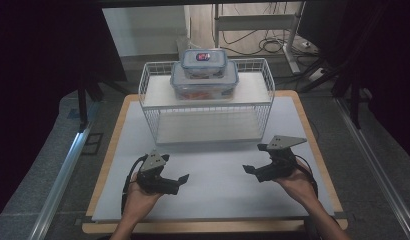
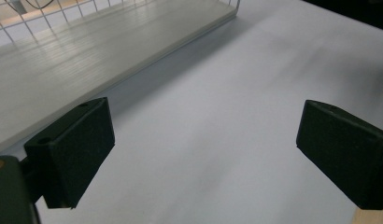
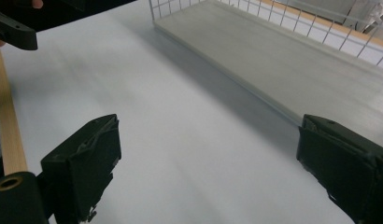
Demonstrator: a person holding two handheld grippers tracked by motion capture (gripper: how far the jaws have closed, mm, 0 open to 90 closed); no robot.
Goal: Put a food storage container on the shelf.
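Clearly both tools are idle: the left gripper (image 1: pixel 179 179) and the right gripper (image 1: pixel 249 170) rest low over the white mat (image 1: pixel 213 195), jaws spread wide with nothing between them, as each gripper view shows bare mat in the gap. The likely targets, a small clear container (image 1: pixel 204 62) stacked on a larger clear container (image 1: pixel 204 80), sit well apart from them on the upper shelf of the white wire rack (image 1: pixel 265 75), toward its back.

Risks, as I judge them: the smooth, rounded-corner plastic boxes with snap lids could slide in hard flat jaws, and lifting the lower box could tip the upper one off. The raised wire rim around the shelf might snag a jaw or a box dragged forward rather than lifted clear, and the light rack itself could shift on the slick mat. The shelf boards look matte and pale; the table (image 1: pixel 118 125) edge is light wood.
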